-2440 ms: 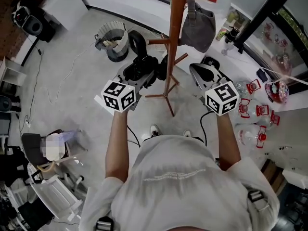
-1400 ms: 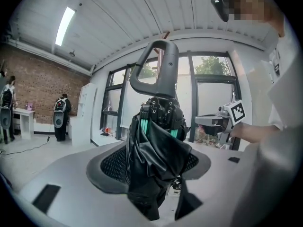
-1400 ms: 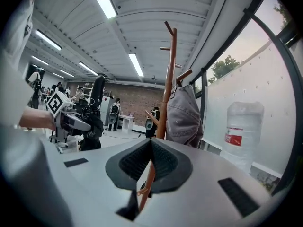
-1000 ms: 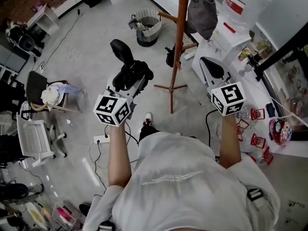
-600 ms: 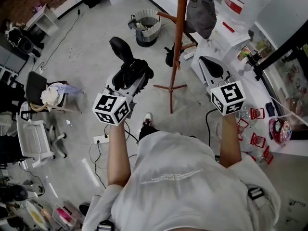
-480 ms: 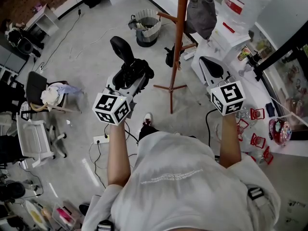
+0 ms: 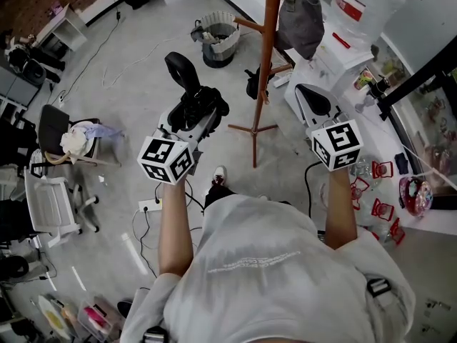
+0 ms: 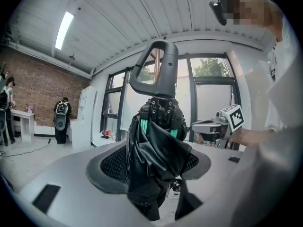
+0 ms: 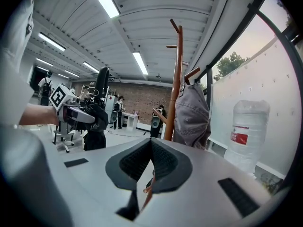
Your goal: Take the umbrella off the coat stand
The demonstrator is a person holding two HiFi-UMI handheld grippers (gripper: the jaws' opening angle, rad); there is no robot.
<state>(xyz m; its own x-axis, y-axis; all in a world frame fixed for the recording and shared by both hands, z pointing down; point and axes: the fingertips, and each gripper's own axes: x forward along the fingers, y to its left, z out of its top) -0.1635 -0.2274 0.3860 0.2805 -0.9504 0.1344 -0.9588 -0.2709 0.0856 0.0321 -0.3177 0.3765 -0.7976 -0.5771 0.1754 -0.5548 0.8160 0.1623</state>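
Note:
A black folded umbrella [image 7: 194, 100] with a curved handle [image 7: 181, 68] stands upright, clamped in my left gripper [image 7: 197, 114], clear of the stand and to its left. In the left gripper view the umbrella's cloth [image 8: 154, 143] fills the space between the pads of the left gripper [image 8: 152, 163], and the handle [image 8: 156, 65] rises above them. The brown wooden coat stand [image 7: 267, 48] carries a grey bag [image 7: 300, 20]. My right gripper [image 7: 315, 104] is shut and holds nothing, right of the stand. The right gripper [image 9: 150, 148] looks toward the coat stand [image 9: 178, 79] and the bag [image 9: 191, 111].
A waste bin [image 7: 214, 37] stands on the floor behind the stand. A white cabinet [image 7: 332, 59] with a large water bottle [image 9: 247, 132] is at the right. Chairs [image 7: 56, 131] and cables lie at the left, and small bottles [image 7: 384, 170] at the right.
Since the earliest frame the left gripper with the umbrella has come away from the stand toward the left. Over the last second neither gripper has visibly moved.

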